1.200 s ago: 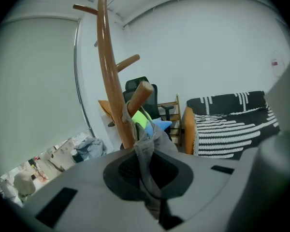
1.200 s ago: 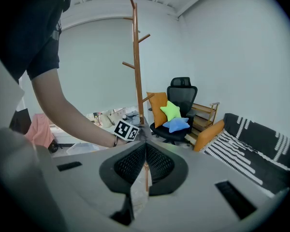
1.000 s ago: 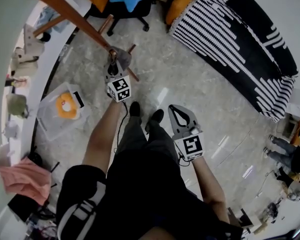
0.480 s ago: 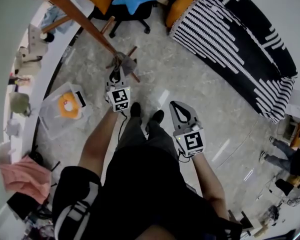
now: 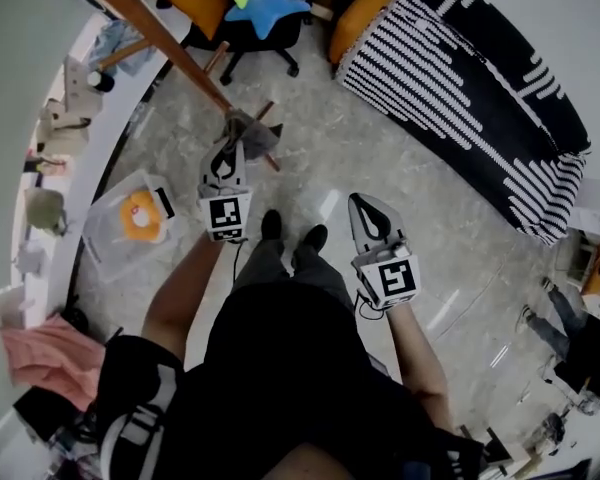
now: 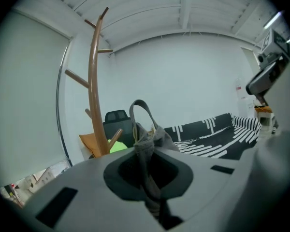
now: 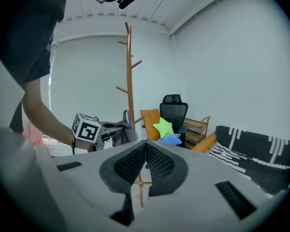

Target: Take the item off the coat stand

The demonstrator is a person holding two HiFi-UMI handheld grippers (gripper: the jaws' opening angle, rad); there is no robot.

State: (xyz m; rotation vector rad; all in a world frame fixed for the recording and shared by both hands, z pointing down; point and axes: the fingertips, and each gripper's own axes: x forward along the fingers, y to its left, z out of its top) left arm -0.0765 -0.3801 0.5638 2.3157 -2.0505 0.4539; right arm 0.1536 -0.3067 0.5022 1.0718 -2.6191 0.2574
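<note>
The wooden coat stand (image 5: pixel 150 30) slants across the upper left of the head view, and its pole (image 6: pixel 94 81) rises left of centre in the left gripper view. My left gripper (image 5: pixel 229 151) is shut on a grey fabric item (image 5: pixel 253 133) with a strap. The fabric (image 6: pixel 146 139) is pinched between the jaws, and its strap loop (image 6: pixel 137 105) stands up free, with no peg through it. In the right gripper view the grey item (image 7: pixel 121 132) hangs beside the pole (image 7: pixel 129 71). My right gripper (image 5: pixel 366 204) is shut on nothing, lower and to the right (image 7: pixel 145 144).
A clear plastic box (image 5: pixel 108 230) with an orange object lies on the floor at left. A black office chair (image 5: pixel 242 28) with star cushions stands behind the stand. A striped sofa (image 5: pixel 480 98) fills the upper right. A pink cloth (image 5: pixel 45 353) lies at the lower left.
My left gripper has risen with the grey item and come back from the stand's low pegs. My right gripper has risen a little. The jaws of both have stayed as they were.
</note>
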